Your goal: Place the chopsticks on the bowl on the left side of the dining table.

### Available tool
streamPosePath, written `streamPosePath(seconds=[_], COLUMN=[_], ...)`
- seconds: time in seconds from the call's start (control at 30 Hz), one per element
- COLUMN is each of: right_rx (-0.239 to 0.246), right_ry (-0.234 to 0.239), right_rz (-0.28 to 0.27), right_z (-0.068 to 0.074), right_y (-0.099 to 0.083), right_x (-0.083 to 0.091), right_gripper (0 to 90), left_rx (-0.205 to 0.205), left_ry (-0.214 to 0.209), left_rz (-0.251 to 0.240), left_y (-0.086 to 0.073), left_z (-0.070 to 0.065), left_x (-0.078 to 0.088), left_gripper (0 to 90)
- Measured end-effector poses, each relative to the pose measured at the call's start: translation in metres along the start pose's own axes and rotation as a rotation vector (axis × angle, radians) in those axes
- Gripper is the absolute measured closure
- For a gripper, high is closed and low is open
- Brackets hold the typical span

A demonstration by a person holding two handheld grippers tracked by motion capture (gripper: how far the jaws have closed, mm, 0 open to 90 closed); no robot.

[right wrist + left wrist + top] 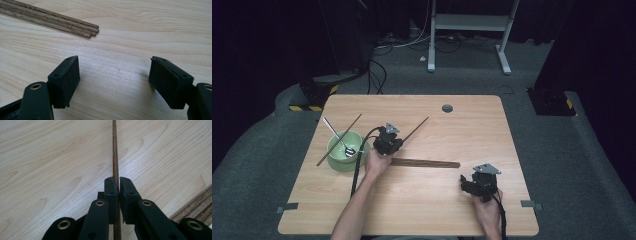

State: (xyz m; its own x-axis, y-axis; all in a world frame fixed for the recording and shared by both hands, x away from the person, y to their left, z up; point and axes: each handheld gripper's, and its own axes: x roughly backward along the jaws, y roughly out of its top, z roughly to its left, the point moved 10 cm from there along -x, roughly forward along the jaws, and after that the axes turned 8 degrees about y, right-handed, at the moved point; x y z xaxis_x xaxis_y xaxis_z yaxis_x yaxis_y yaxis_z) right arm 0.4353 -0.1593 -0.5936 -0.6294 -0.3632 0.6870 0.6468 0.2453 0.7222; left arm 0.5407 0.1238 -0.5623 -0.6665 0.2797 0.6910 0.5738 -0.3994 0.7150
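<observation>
Brown wooden chopstick (115, 150) is sitting clamped in the left gripper (118, 185) jaws, bound, I judge, for the green bowl (343, 159) near the surface's left edge, while the right gripper (115, 82) jaws are gaping empty.

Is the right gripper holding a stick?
No, the right gripper has its jaws wide apart over bare table, and the sticks lie apart from it.

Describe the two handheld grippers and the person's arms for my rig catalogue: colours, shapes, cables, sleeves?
Both the left gripper and the right gripper are black, each topped by a grey three-cornered plate and trailing a black cable. Their jaw arms carry brass-coloured rivets and end in blocky black pads with small screw holes. The forearms are bare; no sleeves show.
</observation>
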Motion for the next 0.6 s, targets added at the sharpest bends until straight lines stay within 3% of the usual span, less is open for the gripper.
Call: streamPosePath(seconds=[0.1,0.6], right_rx=[0.0,0.001], right_ry=[0.0,0.0], right_rz=[0.0,0.0], right_z=[0.0,0.0], right_y=[0.0,0.0], right_x=[0.0,0.0], right_gripper=[24.2,24.2], left_rx=[0.014,-0.002], left_ry=[-0.008,-0.032], left_rz=[-0.022,-0.06], left_y=[0.003,0.007], left_z=[0.001,0.0], left_x=[0.007,0.031], left_gripper=[84.2,84.1])
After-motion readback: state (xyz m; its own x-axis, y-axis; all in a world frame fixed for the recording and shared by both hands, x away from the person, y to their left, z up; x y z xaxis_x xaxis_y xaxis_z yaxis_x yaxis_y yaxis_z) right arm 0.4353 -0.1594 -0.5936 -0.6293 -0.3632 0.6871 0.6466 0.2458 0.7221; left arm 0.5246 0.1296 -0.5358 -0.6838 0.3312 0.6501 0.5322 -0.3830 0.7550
